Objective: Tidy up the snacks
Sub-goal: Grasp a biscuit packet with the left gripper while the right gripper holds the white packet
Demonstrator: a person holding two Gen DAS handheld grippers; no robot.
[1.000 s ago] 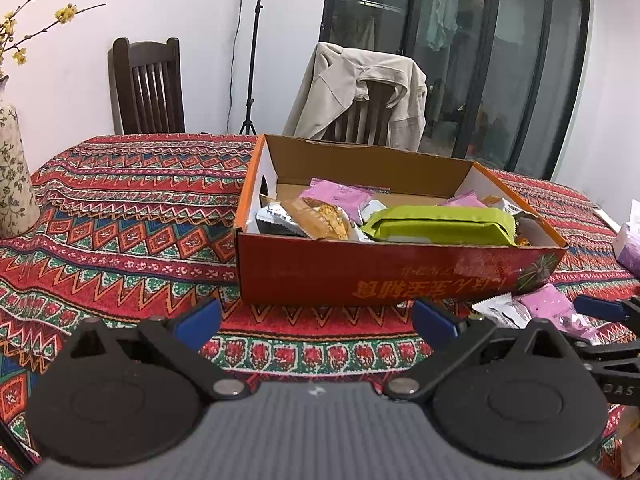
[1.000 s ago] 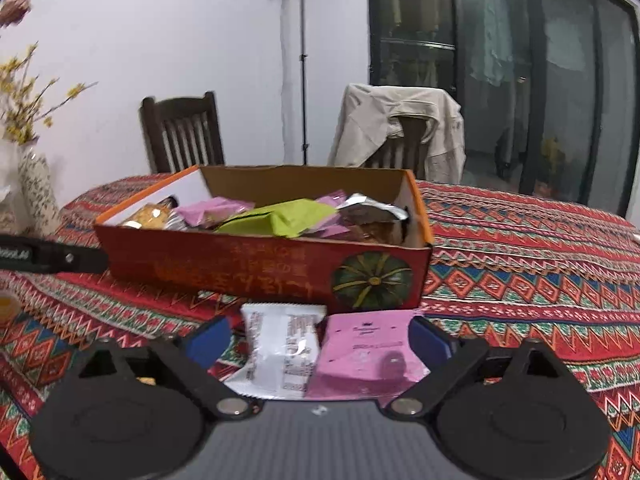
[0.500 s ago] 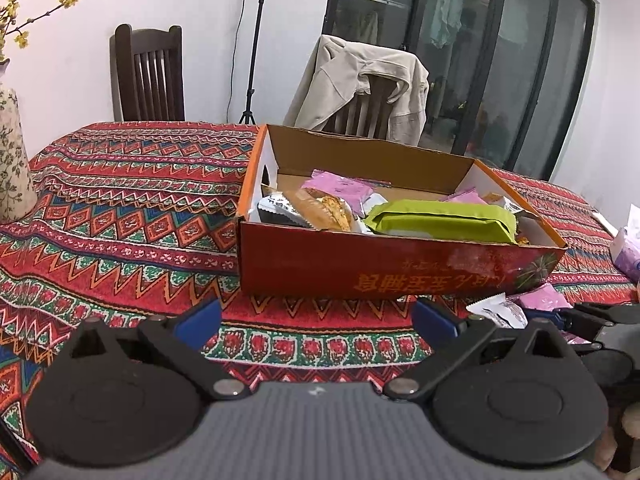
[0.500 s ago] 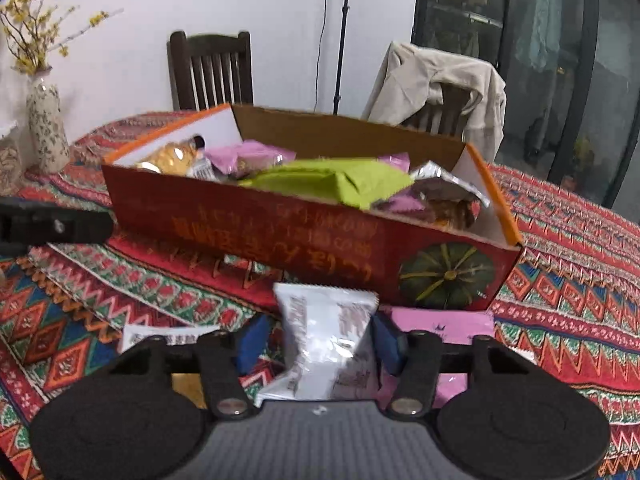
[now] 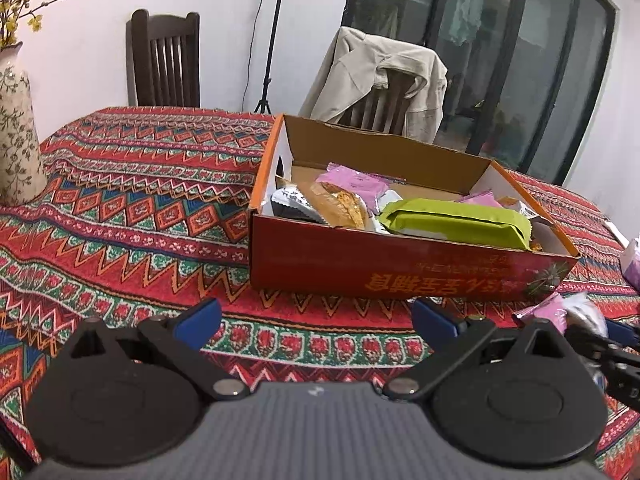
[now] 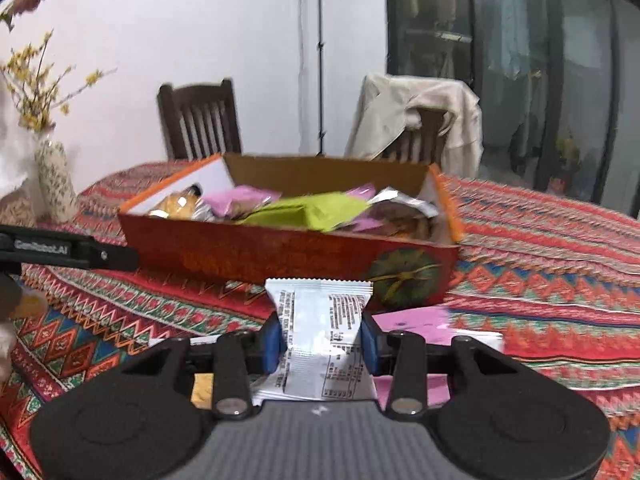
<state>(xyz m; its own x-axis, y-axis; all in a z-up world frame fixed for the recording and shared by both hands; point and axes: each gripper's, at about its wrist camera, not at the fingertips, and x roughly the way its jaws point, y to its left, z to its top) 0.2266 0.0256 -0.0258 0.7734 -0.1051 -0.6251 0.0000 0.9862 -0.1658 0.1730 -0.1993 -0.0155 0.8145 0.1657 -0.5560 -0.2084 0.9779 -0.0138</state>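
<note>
A red cardboard box [image 5: 380,268] [image 6: 260,256] sits on the patterned tablecloth, filled with snacks, among them a long green packet [image 5: 452,222] [image 6: 316,210] and pink ones. My right gripper [image 6: 322,344] is closing, its blue pads pressed on a white snack packet [image 6: 320,308] held upright in front of the box. A pink packet [image 6: 416,322] [image 5: 548,314] lies on the cloth just behind it. My left gripper [image 5: 316,316] hovers open before the box's front wall with nothing between its fingers.
A flowered vase [image 5: 16,140] [image 6: 56,184] stands at the table's left. Two dark chairs stand behind the table, one draped with a beige coat [image 5: 380,80]. Another pinkish packet [image 5: 632,260] lies at the far right. Bare cloth [image 5: 140,208] spreads left of the box.
My right gripper's jaws have come together on the white packet, which now stands up between the pads off the cloth. The left gripper has stayed where it was.
</note>
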